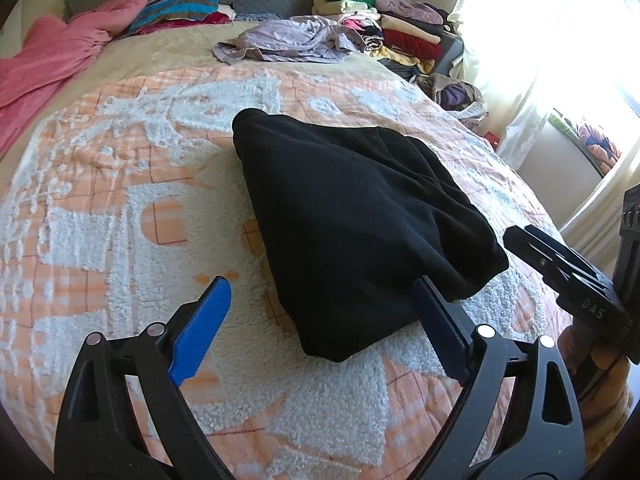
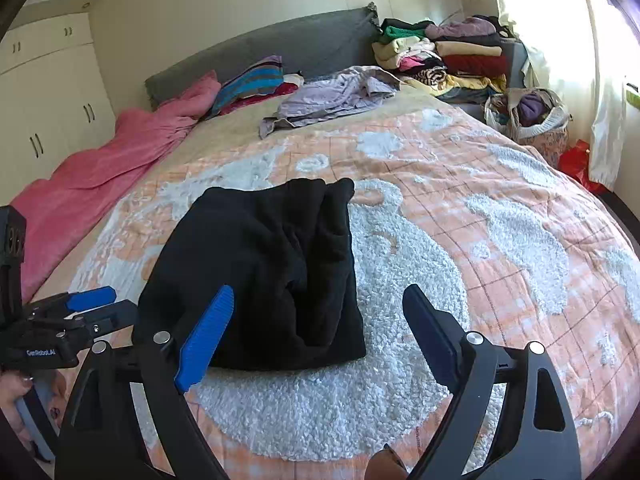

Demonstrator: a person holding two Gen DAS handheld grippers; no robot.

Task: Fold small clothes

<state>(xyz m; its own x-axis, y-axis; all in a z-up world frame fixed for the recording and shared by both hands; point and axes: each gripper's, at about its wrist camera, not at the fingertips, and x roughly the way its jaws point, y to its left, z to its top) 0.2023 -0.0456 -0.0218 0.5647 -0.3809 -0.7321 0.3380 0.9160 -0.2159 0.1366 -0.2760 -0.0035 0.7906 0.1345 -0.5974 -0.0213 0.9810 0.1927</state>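
lying folded on the orange-and-white bedspread (image 1: pixel 120 200) is a black garment (image 1: pixel 352 220), a thick, roughly rectangular bundle near the middle of the bed. the left gripper (image 1: pixel 324 316) hangs just above its near edge, blue pads spread wide and pinching nothing; one pad sits over bare bedspread, the other at the cloth's near corner, whether touching it or not is hard to tell. the right gripper (image 2: pixel 318 328) is likewise spread wide and empty, its left pad in front of the garment's near edge, its right pad over white tufting. farther back lie a crumpled lilac garment (image 2: pixel 332 94), a pink blanket (image 2: pixel 112 168) along the bed's left side, and a stack of folded clothes (image 2: pixel 448 54) beside the grey headboard (image 2: pixel 280 40).
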